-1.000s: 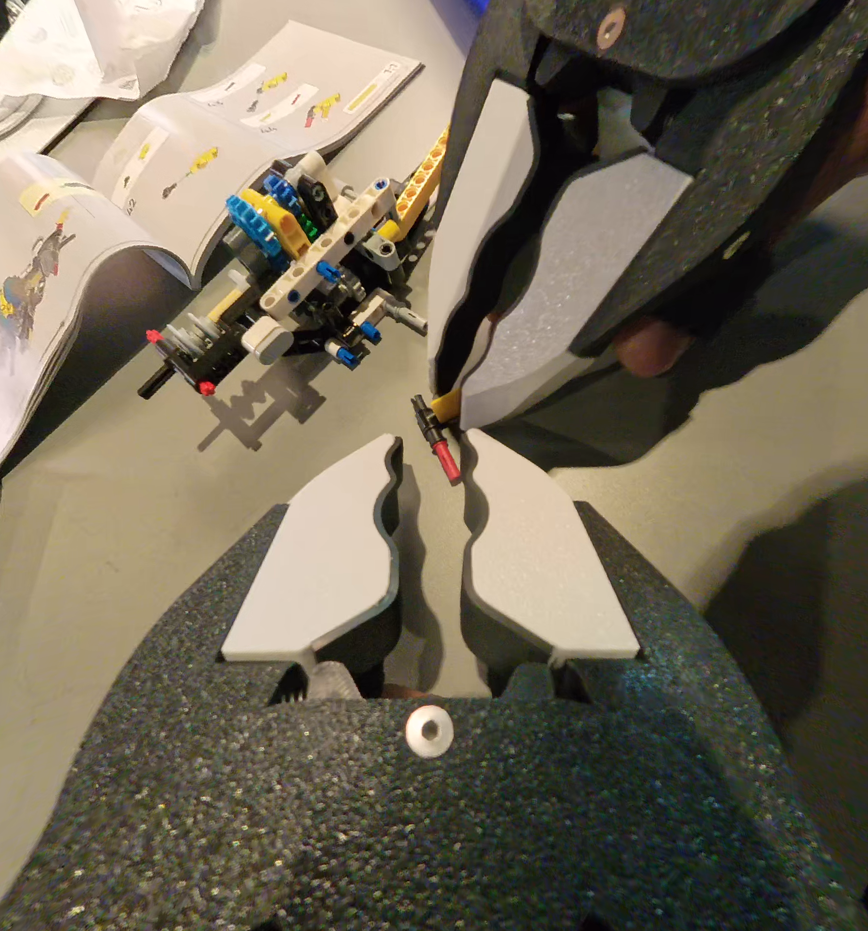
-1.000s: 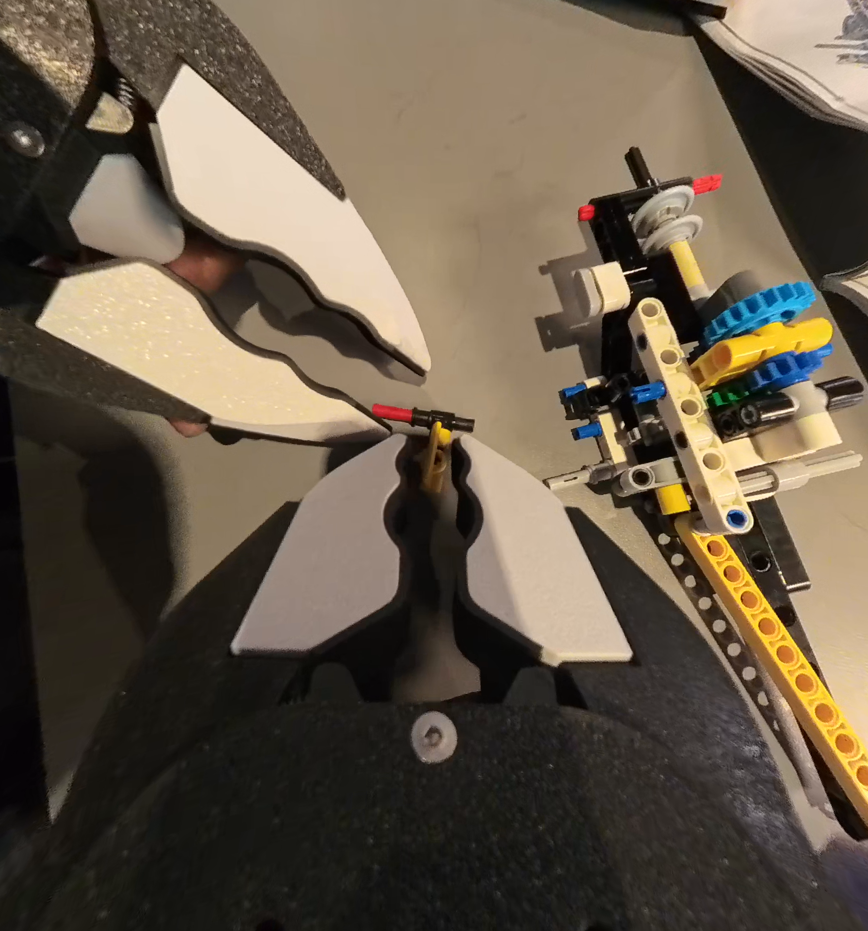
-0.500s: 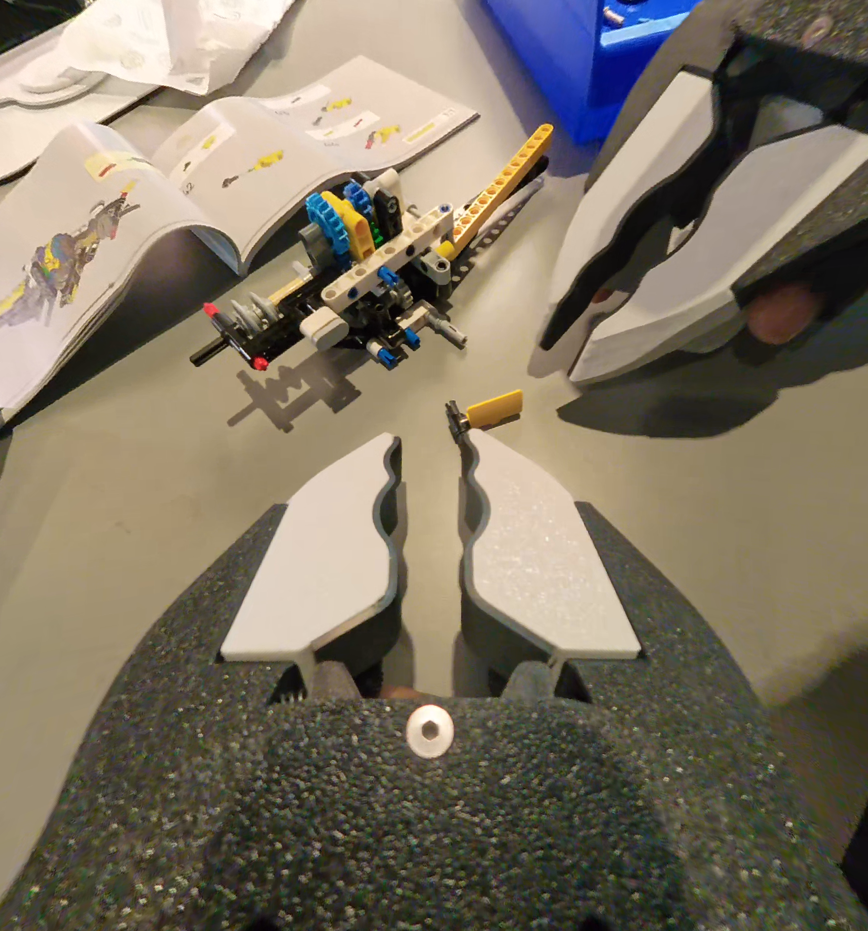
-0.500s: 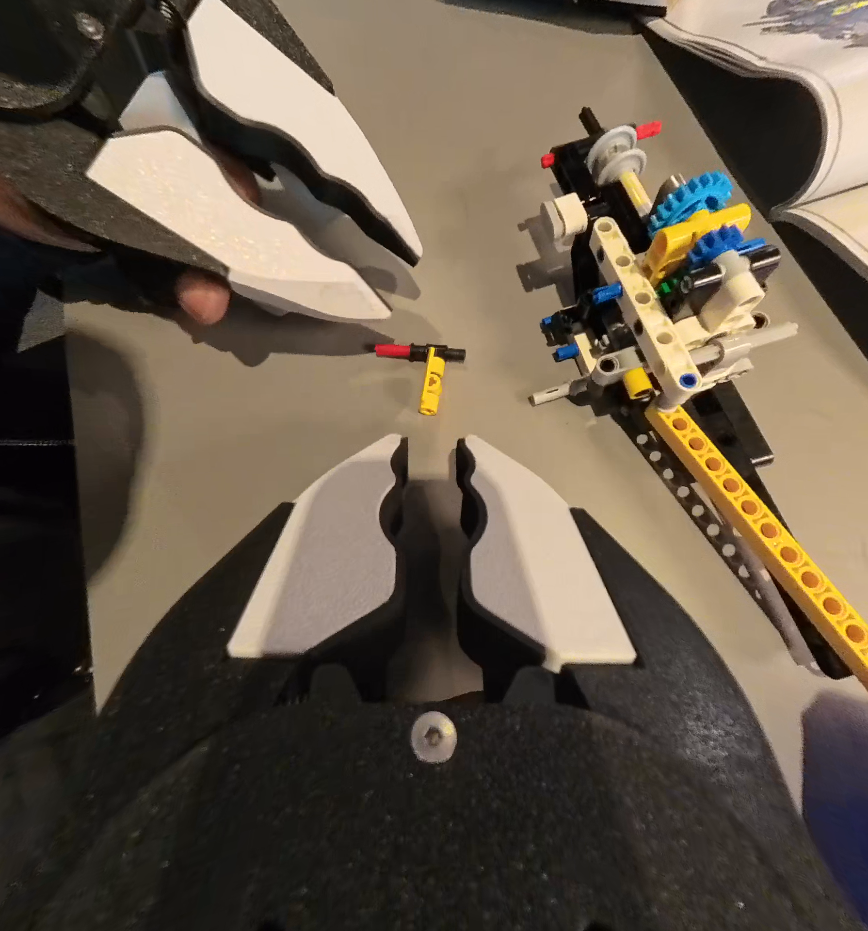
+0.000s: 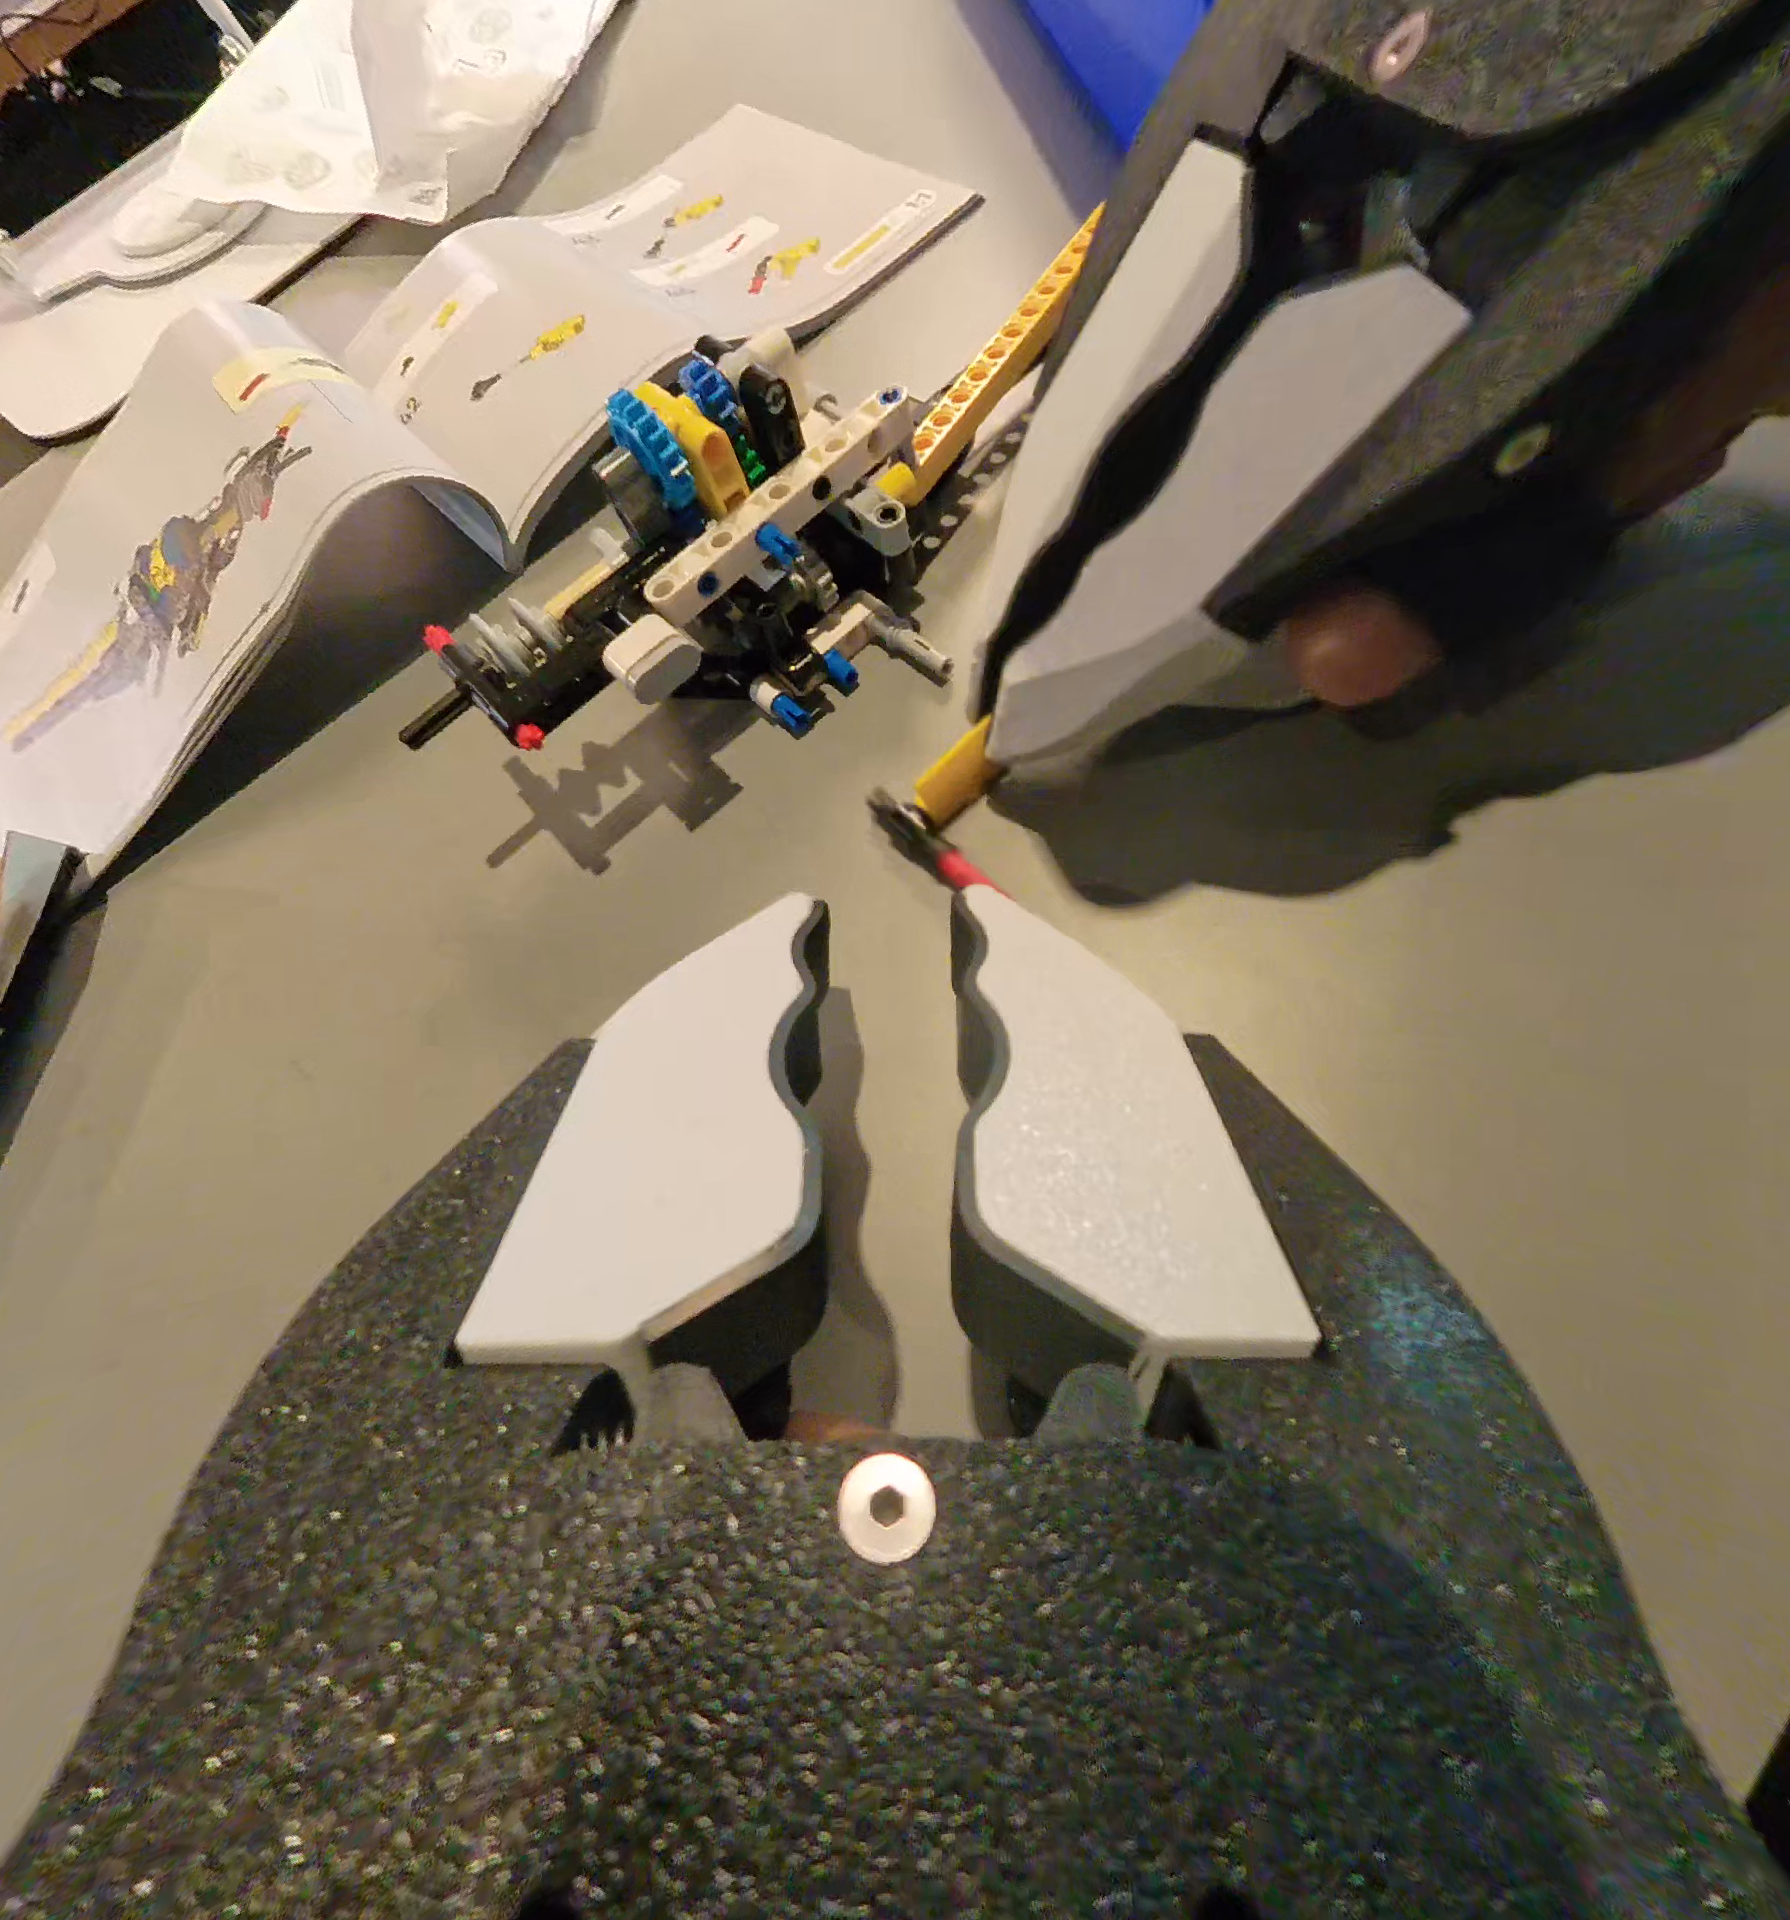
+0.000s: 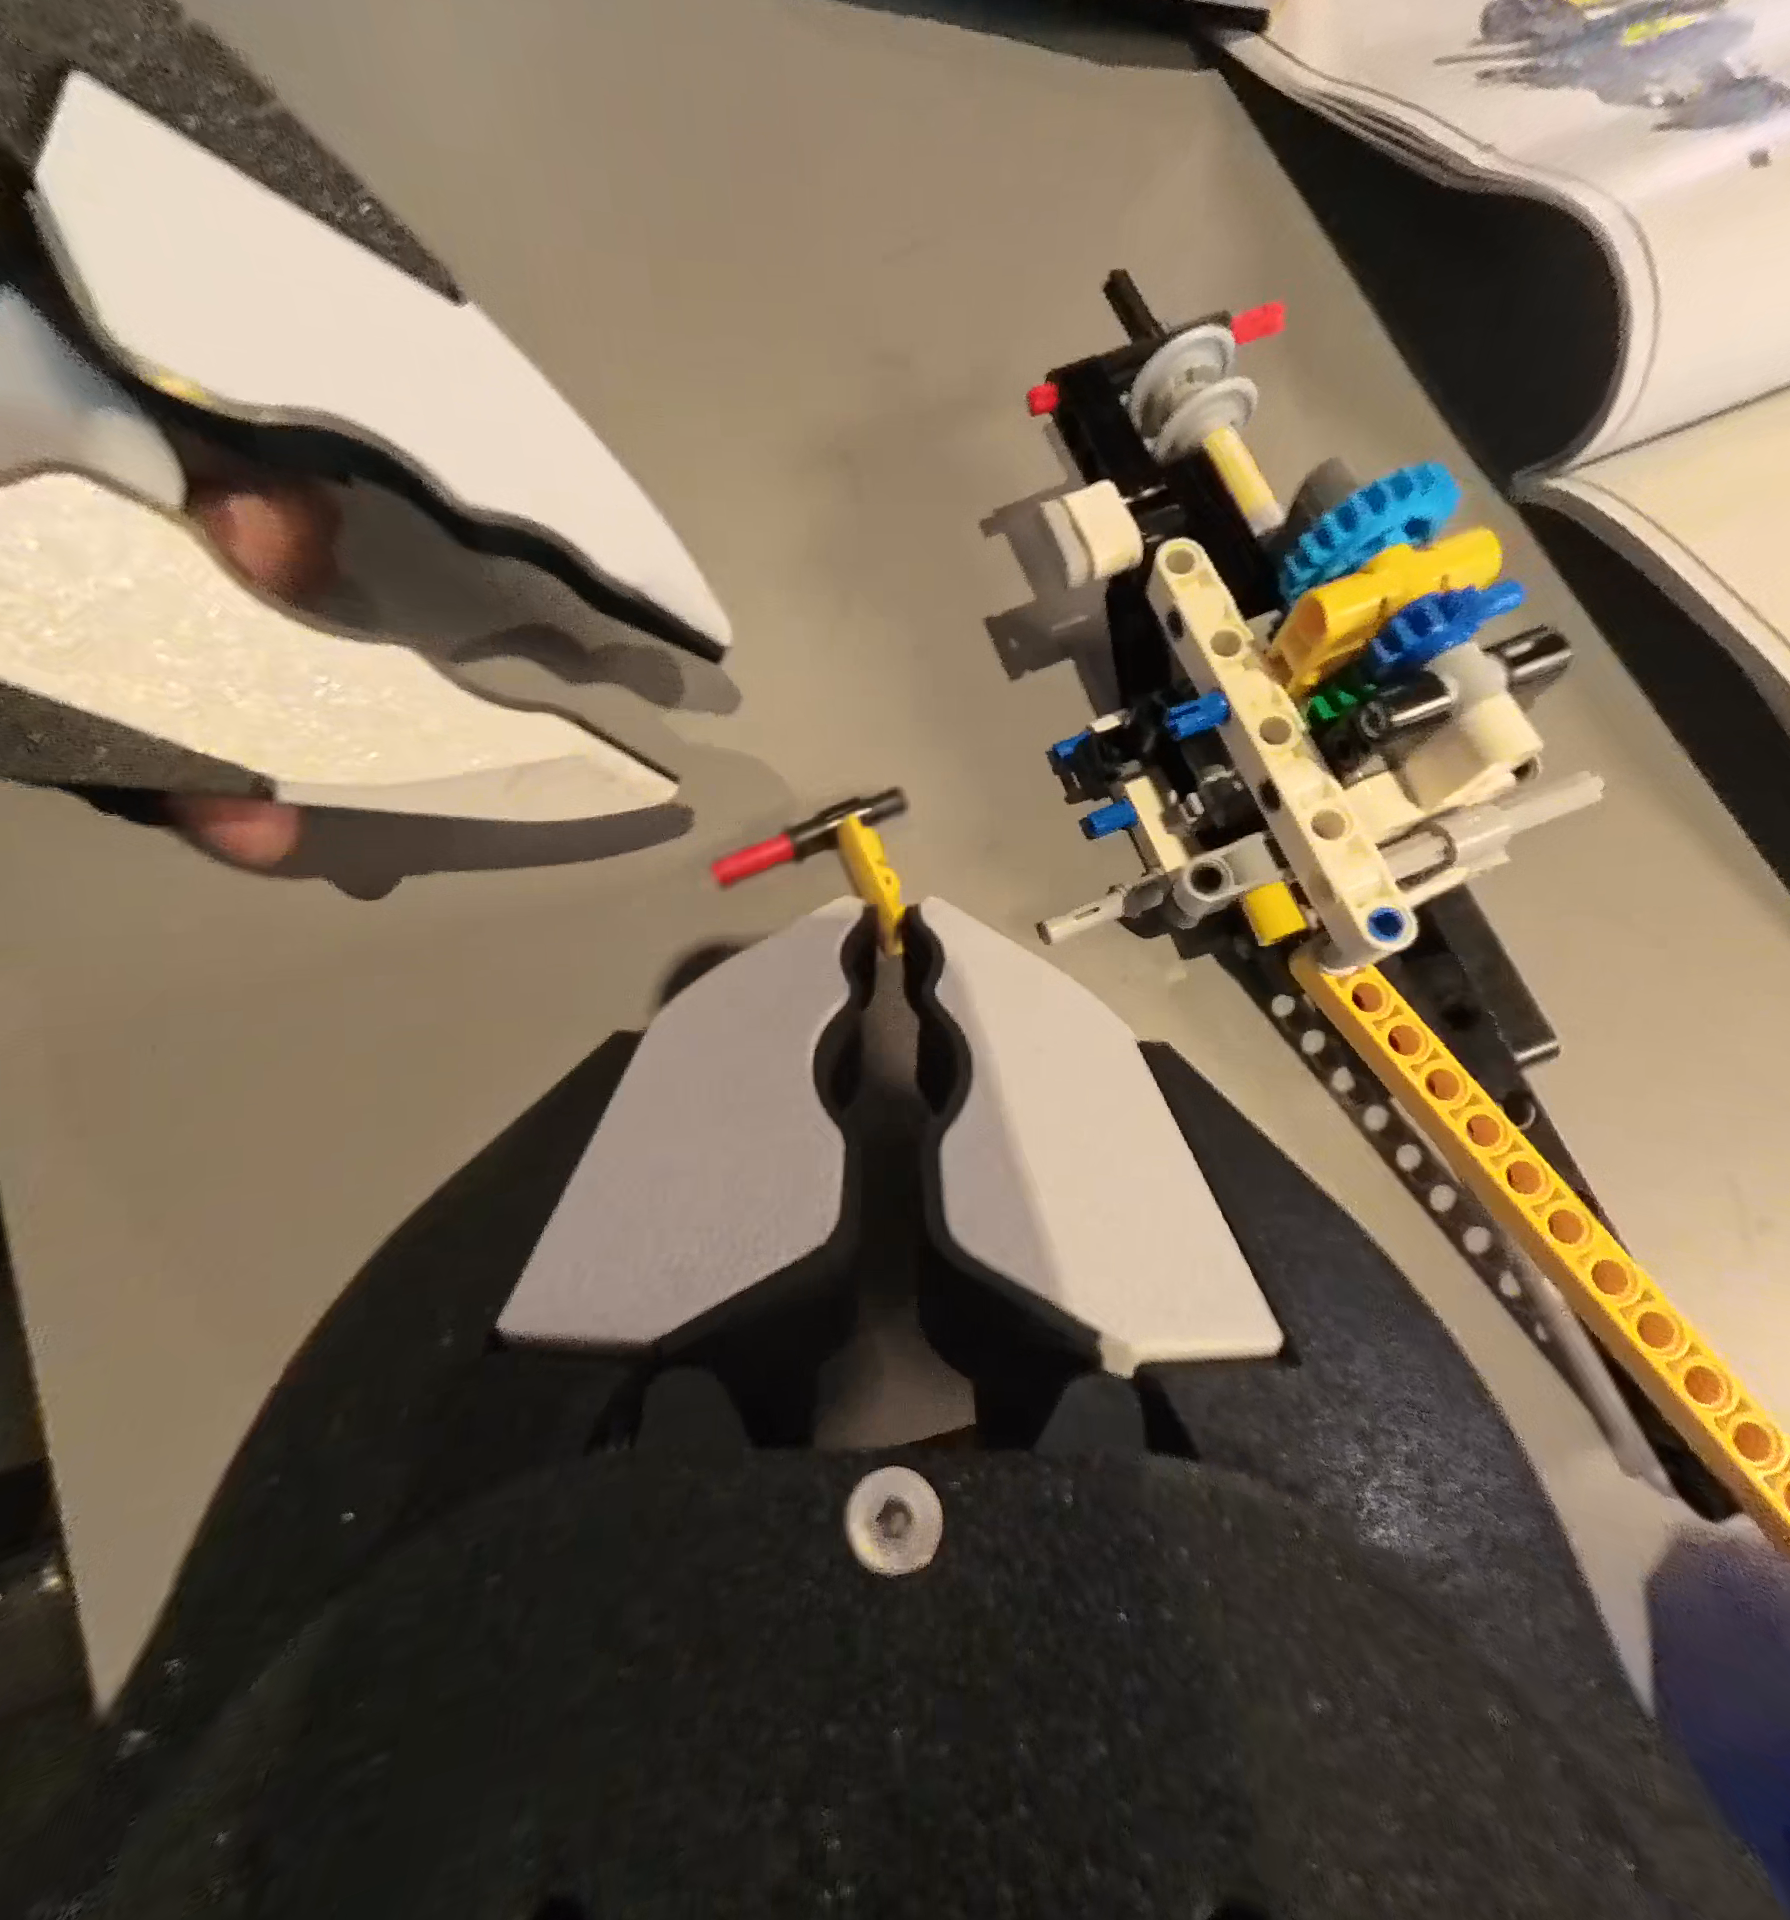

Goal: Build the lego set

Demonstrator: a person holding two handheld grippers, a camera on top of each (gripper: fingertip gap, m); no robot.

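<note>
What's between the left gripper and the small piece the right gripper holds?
Only bare table, in the right wrist view: the left gripper, open, sits apart from the small piece pinched by the right gripper.

Right tongs (image 5: pixel 995 743) pinch a small yellow piece (image 5: pixel 951 779) above the bench (image 5: pixel 299 1039); left tongs (image 5: pixel 889 914) gape, empty, nearby.

My work lies on a plain grey table (image 5: pixel 278 997) under warm light from above, which throws hard, dark shadows across it. At the far left edge, white sheets (image 5: pixel 351 114) are piled, and beyond them the room falls dark.
</note>
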